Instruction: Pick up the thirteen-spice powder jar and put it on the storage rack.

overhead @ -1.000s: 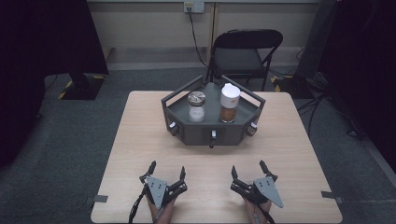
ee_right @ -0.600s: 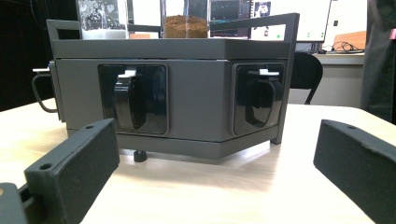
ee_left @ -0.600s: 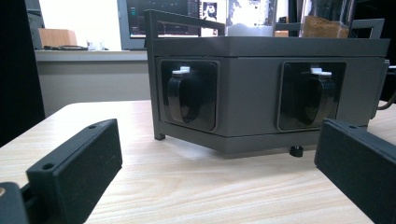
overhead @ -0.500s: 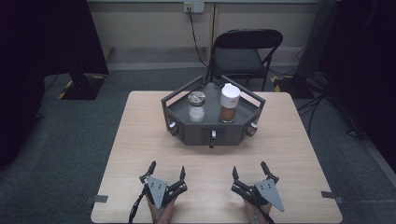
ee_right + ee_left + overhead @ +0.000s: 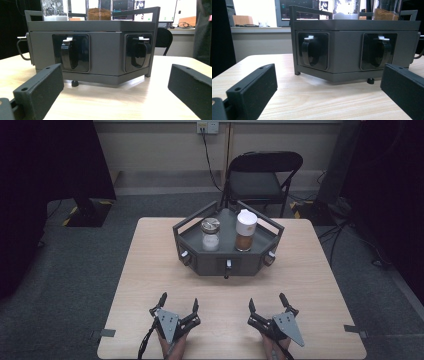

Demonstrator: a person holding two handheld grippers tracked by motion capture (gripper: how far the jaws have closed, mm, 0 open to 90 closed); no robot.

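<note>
Rack (image 5: 227, 262) (dark grey) sits beyond both open grippers

The table (image 5: 150, 270) looks like pale wood with a fine grain, smooth and faintly sheened; the hexagonal rack (image 5: 200, 262) at its twelve o'clock side is matt dark grey metal; its recessed handles (image 5: 310, 52) are glossy black plastic; both jars (image 5: 210, 234) seem clear glass; the left gripper (image 5: 178, 305) and right gripper (image 5: 267, 303) have matt black, slightly grainy jaws.

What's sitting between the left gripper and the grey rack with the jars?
Nothing: bare table separates the left gripper from the grey rack, shown in the high view.
</note>
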